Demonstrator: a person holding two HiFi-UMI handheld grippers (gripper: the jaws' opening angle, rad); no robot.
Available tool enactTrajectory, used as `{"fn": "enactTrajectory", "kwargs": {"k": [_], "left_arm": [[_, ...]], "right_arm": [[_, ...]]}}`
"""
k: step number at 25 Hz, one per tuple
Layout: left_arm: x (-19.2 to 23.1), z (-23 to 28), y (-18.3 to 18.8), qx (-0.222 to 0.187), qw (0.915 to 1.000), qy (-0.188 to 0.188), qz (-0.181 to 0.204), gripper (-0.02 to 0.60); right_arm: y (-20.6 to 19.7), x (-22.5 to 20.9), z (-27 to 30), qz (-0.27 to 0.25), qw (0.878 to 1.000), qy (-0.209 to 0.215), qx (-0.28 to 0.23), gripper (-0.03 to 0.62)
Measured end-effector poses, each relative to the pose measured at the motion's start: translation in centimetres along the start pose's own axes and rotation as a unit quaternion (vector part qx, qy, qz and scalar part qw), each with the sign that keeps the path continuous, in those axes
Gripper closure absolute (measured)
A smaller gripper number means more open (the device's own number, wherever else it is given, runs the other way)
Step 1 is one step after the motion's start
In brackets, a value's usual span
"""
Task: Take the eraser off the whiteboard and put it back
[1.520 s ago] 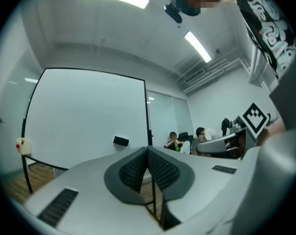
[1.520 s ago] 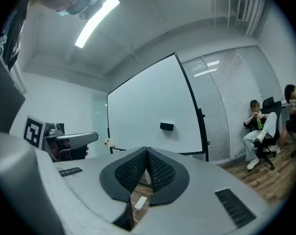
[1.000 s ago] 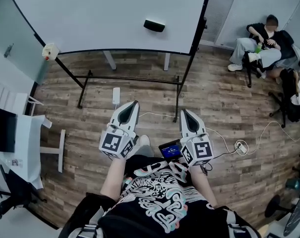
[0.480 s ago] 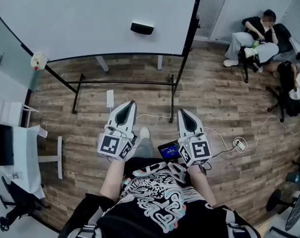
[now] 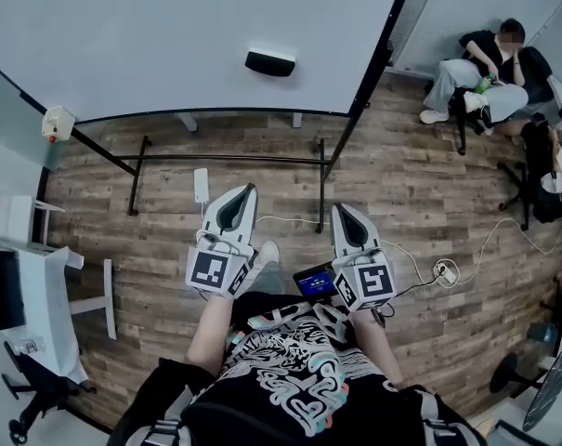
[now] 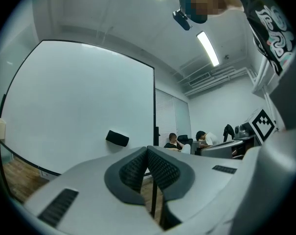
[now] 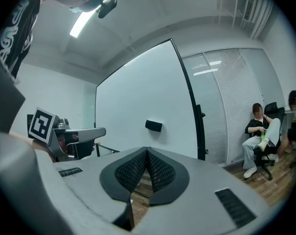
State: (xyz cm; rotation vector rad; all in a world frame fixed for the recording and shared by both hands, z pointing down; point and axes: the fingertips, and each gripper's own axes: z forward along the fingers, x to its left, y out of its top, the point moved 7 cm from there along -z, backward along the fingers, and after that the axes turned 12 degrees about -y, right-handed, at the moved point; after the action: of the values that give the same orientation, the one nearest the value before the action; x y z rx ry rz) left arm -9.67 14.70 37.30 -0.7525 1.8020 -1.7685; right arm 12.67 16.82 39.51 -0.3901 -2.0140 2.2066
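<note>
- Eraser (image 5: 269, 62): stuck on whiteboard (image 5: 150, 35), low, toward its right edge.
- Left gripper (image 5: 251, 190), right gripper (image 5: 338, 209): fingers pressed together, empty, well short of the board.
- Risk: fingers arriving unopened would likely knock the eraser off; a foot may catch the stand (image 5: 225, 159).

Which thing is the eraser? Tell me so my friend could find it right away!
Look at the big whiteboard on the black stand. Low down on it, a bit right of the middle, sits the eraser, a small dark block. It is the only dark thing on the plain white surface.
</note>
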Motion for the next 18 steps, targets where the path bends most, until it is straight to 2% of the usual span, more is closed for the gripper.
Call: {"fn": "enactTrajectory", "kwargs": {"k": [10, 18], "left_arm": [[7.6, 4.6, -0.2, 0.017, 0.9996, -0.018, 0.010, 0.578], [12.7, 6.7, -0.8, 0.024, 0.9995, -0.020, 0.006, 0.578]], "right_arm": [[0.6, 1.0, 7.9, -0.009, 1.000, -0.009, -0.004, 0.565], [0.3, 1.0, 13.2, -0.004, 1.000, -0.019, 0.015, 0.565]]}}
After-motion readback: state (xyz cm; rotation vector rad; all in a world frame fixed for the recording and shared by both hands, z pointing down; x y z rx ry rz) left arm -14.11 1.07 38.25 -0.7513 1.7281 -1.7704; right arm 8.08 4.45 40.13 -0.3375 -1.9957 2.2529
